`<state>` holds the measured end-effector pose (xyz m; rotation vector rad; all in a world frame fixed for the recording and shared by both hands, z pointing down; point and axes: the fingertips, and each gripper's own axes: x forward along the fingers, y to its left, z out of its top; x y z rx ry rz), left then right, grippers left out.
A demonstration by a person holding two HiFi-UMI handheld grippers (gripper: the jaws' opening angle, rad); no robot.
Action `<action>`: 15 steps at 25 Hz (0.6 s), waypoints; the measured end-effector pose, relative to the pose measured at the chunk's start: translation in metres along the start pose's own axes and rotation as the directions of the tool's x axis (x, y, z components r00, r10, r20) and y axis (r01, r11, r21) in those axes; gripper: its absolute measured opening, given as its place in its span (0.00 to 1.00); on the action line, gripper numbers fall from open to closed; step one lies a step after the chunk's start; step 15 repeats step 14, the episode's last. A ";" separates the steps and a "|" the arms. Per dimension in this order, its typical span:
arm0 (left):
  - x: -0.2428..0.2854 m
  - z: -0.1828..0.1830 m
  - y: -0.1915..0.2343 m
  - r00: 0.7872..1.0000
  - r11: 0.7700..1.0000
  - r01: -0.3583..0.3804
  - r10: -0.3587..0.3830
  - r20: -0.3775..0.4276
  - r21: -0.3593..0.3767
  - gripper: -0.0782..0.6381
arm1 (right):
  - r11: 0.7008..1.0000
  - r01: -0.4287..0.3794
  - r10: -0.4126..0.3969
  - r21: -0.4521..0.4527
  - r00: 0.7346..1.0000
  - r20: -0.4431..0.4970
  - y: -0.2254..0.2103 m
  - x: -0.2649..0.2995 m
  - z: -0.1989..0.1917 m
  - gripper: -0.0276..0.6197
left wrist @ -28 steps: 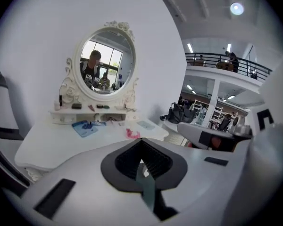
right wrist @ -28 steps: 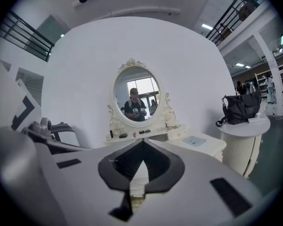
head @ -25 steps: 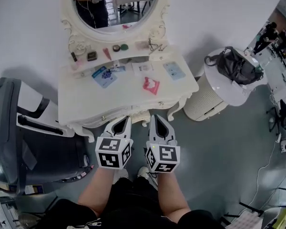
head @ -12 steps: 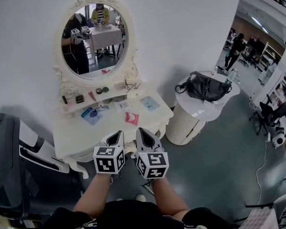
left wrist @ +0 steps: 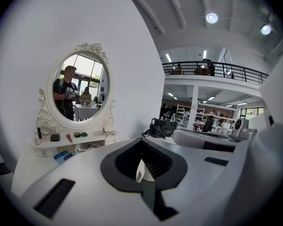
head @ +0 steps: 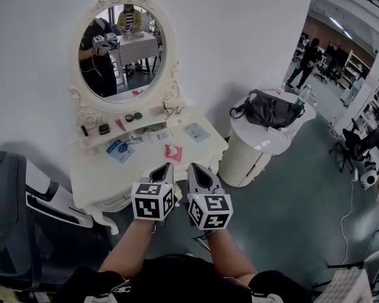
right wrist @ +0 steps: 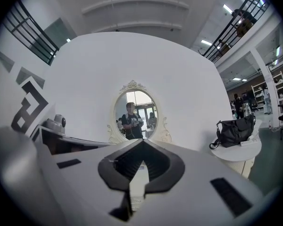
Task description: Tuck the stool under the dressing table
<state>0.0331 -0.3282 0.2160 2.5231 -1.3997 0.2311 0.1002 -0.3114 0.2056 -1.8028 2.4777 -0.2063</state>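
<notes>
Head view: your left gripper [head: 167, 165] and right gripper [head: 193, 166] hover side by side. Their smooth grey jaws taper toward the white, scroll-carved dressing table [head: 98, 177], which stands against the far wall, long axis left to right, front facing you. The stool can't be made out.

Left gripper view: ribbed black pads [left wrist: 156, 162] are pressed together, empty.

Right gripper view: your jaws meet on nothing, aimed at the oval mirror [right wrist: 134, 112].

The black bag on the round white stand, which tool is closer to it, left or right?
Right. The right tool has the black bag off to its right; the left tool is beside it, on the side away from the bag.
</notes>
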 end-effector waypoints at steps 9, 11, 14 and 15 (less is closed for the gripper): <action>0.006 -0.001 -0.008 1.000 1.000 0.009 -0.009 -0.003 0.013 0.11 | 1.000 0.023 -0.023 -0.010 1.000 -0.007 -0.012 -0.005 -0.003 0.06; 0.006 0.001 -0.010 1.000 1.000 0.009 -0.009 0.004 0.019 0.11 | 1.000 0.023 -0.023 -0.012 1.000 -0.001 -0.013 -0.005 -0.002 0.06; 0.006 0.003 -0.012 1.000 1.000 0.011 -0.011 0.013 0.022 0.11 | 1.000 0.025 -0.025 -0.012 1.000 0.006 -0.016 -0.006 0.000 0.06; 0.006 0.003 -0.012 1.000 1.000 0.011 -0.011 0.013 0.022 0.11 | 1.000 0.025 -0.025 -0.012 1.000 0.006 -0.016 -0.006 0.000 0.06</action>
